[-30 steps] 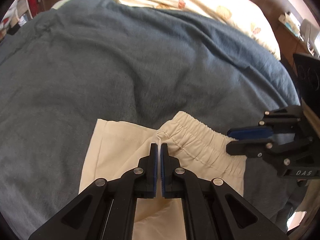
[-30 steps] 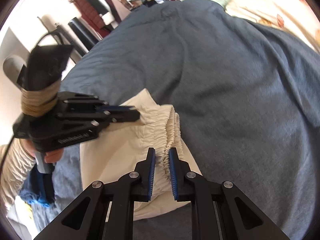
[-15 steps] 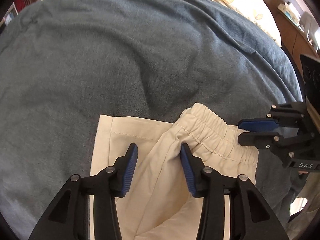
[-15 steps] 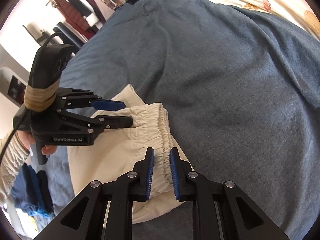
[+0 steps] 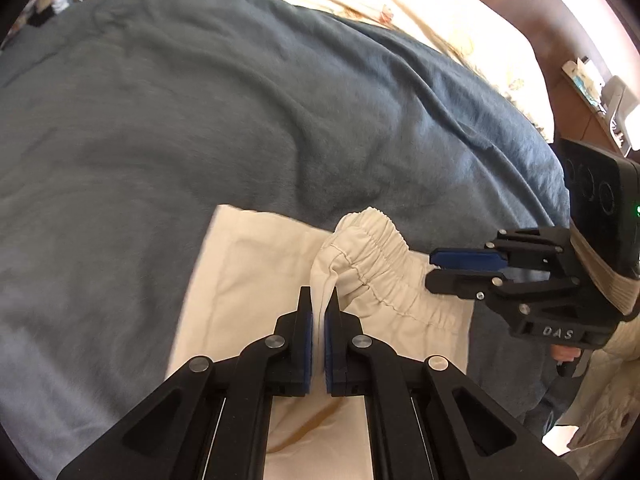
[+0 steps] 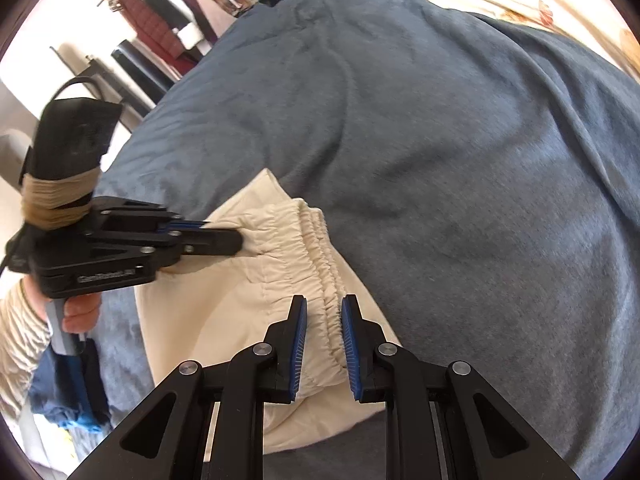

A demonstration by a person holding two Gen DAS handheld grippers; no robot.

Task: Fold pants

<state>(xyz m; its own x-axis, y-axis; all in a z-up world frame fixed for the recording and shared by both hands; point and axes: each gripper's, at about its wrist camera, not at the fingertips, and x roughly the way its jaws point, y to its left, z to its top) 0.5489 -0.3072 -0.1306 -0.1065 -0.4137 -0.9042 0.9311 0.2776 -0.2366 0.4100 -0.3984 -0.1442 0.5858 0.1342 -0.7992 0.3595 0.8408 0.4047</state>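
Pants: we see the cream pants [image 5: 256,280] folded on the blue blanket [image 5: 240,120] of the bed, in the lower middle of both views, elastic waistband [image 6: 316,264] bunched at the upper edge
Left gripper: our left gripper [image 5: 319,312] is clenched on a raised pinch of the pants fabric just below the waistband; the right wrist view shows the same grip from the side [image 6: 236,240]
Right gripper: our right gripper [image 6: 323,322] straddles the waistband with its jaws narrowly apart; we cannot tell whether the blue pads [image 6: 298,344] press the cloth
Around: a pale patterned pillow [image 5: 460,40] lies beyond the blanket at the upper right of the left view; hanging clothes [image 6: 160,28] fill the upper left of the right view; a heap of blue cloth [image 6: 68,396] sits at the lower left
In the way: the gripper bodies cover the lower part of the pants in both views
Hard to make out: the legs of the pants run out of the frame at the bottom; a brown streak [image 5: 308,428] on the fabric between the left gripper's arms is unclear; the shelf items [image 5: 592,84] at the right edge are too small to name
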